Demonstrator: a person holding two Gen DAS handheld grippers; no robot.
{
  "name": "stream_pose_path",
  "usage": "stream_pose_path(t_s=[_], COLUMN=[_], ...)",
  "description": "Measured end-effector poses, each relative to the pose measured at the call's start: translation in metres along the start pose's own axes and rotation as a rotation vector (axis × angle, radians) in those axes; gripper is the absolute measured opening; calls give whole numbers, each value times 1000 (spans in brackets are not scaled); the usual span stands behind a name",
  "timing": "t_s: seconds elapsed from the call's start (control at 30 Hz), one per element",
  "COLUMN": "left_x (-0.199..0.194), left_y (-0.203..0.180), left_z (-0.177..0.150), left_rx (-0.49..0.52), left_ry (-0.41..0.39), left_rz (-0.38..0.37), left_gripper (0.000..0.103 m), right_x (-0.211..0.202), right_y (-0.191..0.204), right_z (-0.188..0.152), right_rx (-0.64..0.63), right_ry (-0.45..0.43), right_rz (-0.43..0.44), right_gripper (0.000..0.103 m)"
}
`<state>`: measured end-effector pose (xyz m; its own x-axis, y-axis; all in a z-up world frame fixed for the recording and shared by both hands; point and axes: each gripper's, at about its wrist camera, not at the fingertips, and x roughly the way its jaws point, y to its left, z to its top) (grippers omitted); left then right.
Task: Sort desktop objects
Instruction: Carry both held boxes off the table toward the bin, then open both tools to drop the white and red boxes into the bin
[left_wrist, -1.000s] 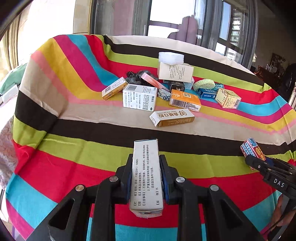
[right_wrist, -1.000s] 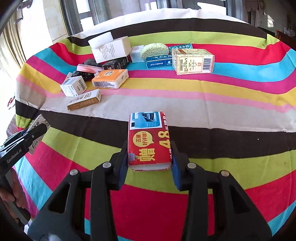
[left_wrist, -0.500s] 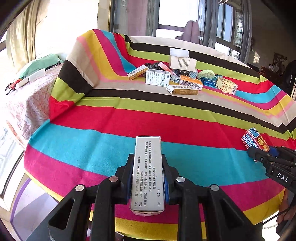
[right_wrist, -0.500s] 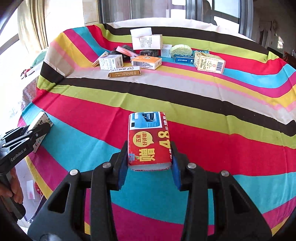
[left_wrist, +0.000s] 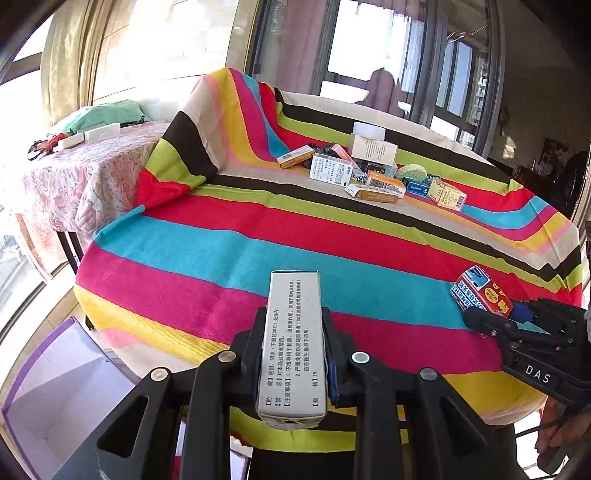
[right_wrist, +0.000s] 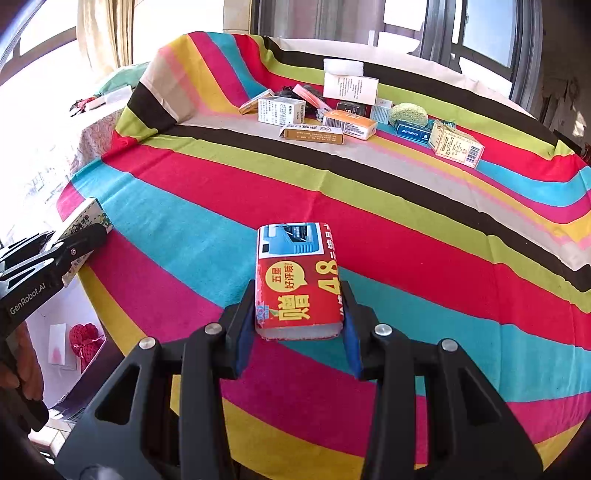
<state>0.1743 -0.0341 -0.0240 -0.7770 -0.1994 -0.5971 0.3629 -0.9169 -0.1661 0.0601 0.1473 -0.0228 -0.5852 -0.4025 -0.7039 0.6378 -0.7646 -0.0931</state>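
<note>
Striped tablecloth (right_wrist: 406, 258) covers round table; windows (left_wrist: 362, 44) behind.

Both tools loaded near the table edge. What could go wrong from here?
1. The white box juts far past the left tool; a bump might lever it loose.
2. The red pack looks soft, so the right tool may crush it.
3. Both hang near the striped cloth edge; a slip could hit the floor.

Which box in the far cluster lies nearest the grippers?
The tan-and-orange box, lying flat on the beige stripe, in front of the white barcode box.
</note>
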Motion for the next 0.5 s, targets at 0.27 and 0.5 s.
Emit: stream_pose_path(t_s=[0.27,0.5], left_x=[-32,-52], left_y=[56,122], left_z=[-14,-45], left_rx=[-109,-229], left_ry=[-37,-23], left_rz=[67,206], left_gripper=[26,26], right_x=[-6,-10], right_y=[71,149], right_z=[4,4], right_rx=[-182,-362], right_ry=[-20,-34], right_rz=[127,364], right_gripper=[43,44])
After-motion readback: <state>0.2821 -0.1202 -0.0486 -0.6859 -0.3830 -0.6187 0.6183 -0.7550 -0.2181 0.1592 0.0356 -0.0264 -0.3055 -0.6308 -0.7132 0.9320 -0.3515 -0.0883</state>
